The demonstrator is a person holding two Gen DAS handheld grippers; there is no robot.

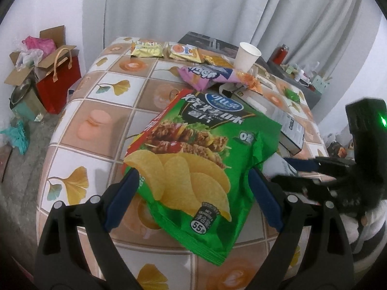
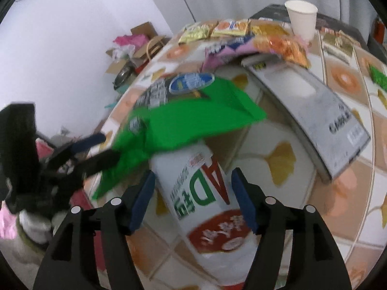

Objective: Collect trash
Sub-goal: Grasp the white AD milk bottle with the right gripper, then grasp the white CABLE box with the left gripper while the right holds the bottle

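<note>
A green chip bag (image 1: 193,159) lies between the blue pads of my left gripper (image 1: 193,181), whose jaws are closed on its sides. The bag also shows in the right wrist view (image 2: 183,120), lifted over the table, with the left gripper (image 2: 101,149) at its left end. My right gripper (image 2: 193,188) is shut on a white bottle (image 2: 205,200) with red and green lettering, which lies under the bag's edge. The right gripper also shows at the right of the left wrist view (image 1: 297,169).
The tiled tablecloth (image 1: 96,130) carries a white paper cup (image 1: 246,56), a purple snack bag (image 1: 208,76), yellow wrappers (image 1: 147,49), an orange wrapper (image 2: 283,46) and a grey box (image 2: 314,111). A red bag (image 1: 60,87) and cardboard boxes stand on the floor at left.
</note>
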